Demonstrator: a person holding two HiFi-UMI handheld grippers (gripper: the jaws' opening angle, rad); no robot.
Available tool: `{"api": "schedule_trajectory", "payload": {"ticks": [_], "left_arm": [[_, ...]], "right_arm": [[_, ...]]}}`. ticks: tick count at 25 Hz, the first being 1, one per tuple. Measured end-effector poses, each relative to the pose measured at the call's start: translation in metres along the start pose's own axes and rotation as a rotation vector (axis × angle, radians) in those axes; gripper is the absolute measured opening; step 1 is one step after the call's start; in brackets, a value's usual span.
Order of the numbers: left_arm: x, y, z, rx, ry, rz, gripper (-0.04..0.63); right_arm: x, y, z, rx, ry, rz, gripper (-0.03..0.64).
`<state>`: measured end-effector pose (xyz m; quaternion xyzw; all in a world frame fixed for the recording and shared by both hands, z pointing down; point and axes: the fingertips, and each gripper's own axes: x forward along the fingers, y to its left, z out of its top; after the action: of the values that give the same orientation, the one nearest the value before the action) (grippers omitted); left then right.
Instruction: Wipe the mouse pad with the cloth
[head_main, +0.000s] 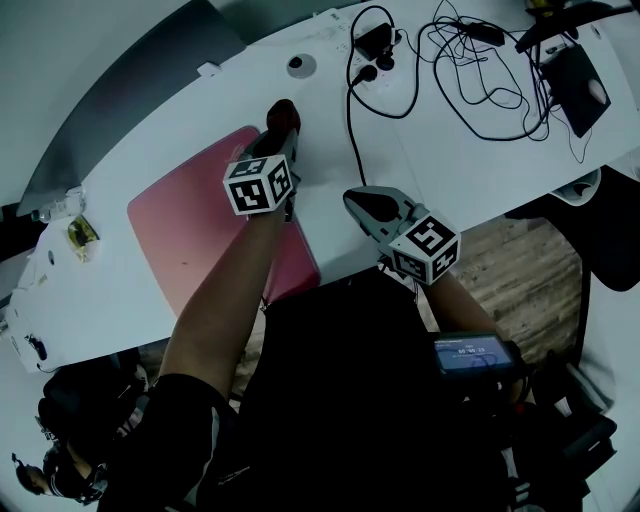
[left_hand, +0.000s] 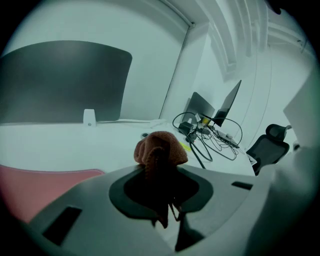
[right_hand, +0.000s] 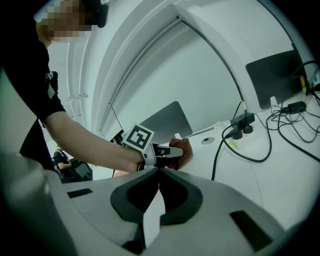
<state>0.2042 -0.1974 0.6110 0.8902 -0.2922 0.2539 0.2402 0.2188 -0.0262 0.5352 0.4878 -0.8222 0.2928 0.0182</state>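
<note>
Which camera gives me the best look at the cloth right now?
Left gripper view: the cloth sits large at centre, pinched between the jaws. Head view shows only one end; right gripper view shows it small and distant.

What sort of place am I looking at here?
Most likely an office or lab workspace: a long white desk with a pink mouse pad, a tangle of cables and plugs, and an office chair nearby.

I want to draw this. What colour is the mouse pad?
The mouse pad is plain pink, seen best in the head view.
</note>
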Motion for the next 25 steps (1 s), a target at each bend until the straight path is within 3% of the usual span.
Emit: {"api": "schedule_trajectory", "payload": {"ticks": [5, 11, 25], "left_arm": [[-0.032, -0.013, 0.009, -0.04, -0.05, -0.081, 0.089], [-0.096, -0.011, 0.018, -0.032, -0.125, -0.133, 0.089], [-0.249, 0.014, -0.034, -0.022, -0.239, -0.106, 0.089]], "right_arm": [[0.008, 0.005, 0.011, -0.005, -0.047, -0.021, 0.025], [0.026, 0.033, 0.028, -0.062, -0.085, 0.0, 0.025], [0.047, 0.138, 0.037, -0.199, -0.103, 0.082, 0.025]]}}
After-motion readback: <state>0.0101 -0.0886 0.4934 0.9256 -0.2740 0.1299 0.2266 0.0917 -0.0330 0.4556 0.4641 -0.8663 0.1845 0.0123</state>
